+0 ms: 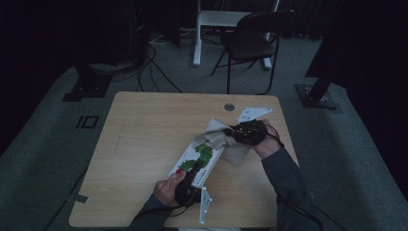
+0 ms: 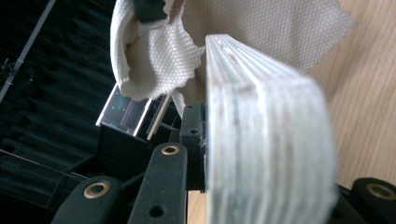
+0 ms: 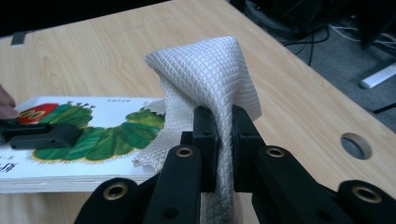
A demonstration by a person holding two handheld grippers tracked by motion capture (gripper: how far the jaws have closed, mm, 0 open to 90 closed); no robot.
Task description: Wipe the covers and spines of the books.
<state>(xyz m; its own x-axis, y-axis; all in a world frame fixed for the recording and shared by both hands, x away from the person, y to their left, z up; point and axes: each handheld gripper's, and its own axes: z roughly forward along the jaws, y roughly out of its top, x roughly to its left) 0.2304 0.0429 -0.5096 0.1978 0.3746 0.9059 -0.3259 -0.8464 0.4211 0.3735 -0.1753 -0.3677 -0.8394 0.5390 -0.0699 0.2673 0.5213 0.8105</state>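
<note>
Left gripper (image 1: 188, 185) at the near edge of the table (image 1: 144, 130), right of its middle: jaws clamped on the near end of the book (image 1: 197, 162), one jaw on the cover, one under it. In the left gripper view the book's page block (image 2: 266, 140) runs edge-on between the jaws, thick board pages, white with faint grey layer lines, corner rounded.

Book lies flat, long axis slanting from the near edge toward the far right corner. Cover white, green caterpillar with a red head (image 3: 37, 113) at the gripped end, small print along one edge, too small to read.

Cloth (image 3: 205, 79): off-white, waffle-grid weave, crumpled. It sits over the far end of the book and spills onto the table to the right of it. Right gripper (image 3: 224, 140) has its jaws pinched tight on a fold of the cloth, bunching it into a peak above the jaws with the rest hanging down between them. In the high view that gripper (image 1: 248, 131) is by the table's right edge, past the book.

Farther out: round cable hole (image 1: 229, 107) near the far edge. Beyond the table, a black chair (image 1: 250, 41) on grey carpet.
</note>
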